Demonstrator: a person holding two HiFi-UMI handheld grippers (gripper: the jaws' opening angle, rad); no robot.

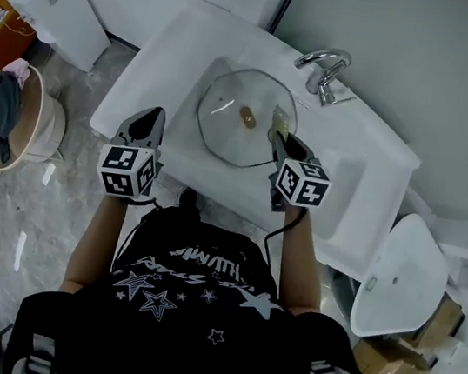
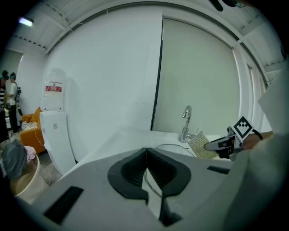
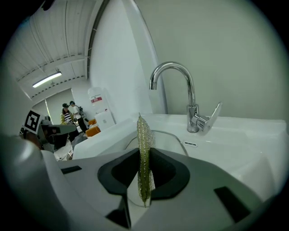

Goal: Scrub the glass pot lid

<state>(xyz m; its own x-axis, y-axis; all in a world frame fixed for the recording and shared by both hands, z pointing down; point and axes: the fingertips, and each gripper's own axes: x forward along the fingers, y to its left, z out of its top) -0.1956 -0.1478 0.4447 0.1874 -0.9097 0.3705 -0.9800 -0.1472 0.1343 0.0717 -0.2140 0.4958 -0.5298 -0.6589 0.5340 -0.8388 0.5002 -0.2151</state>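
While the lid (image 1: 226, 128) lies flat in the sink (image 1: 178, 50), knob up, it fills most of the basin below the tap (image 1: 323, 67). Your right tongs (image 1: 277, 134) hang over its right edge, clamped on a gold mesh pad (image 1: 281, 121) that stands on edge between the jaws. You cannot tell whether the pad touches the glass. Your left tongs (image 1: 148, 126) are closed with nothing between them, over the sink's front left rim, near the lid but apart from it. Left of the sink, a round basket (image 1: 38, 120) with clothes in it stands on the floor.
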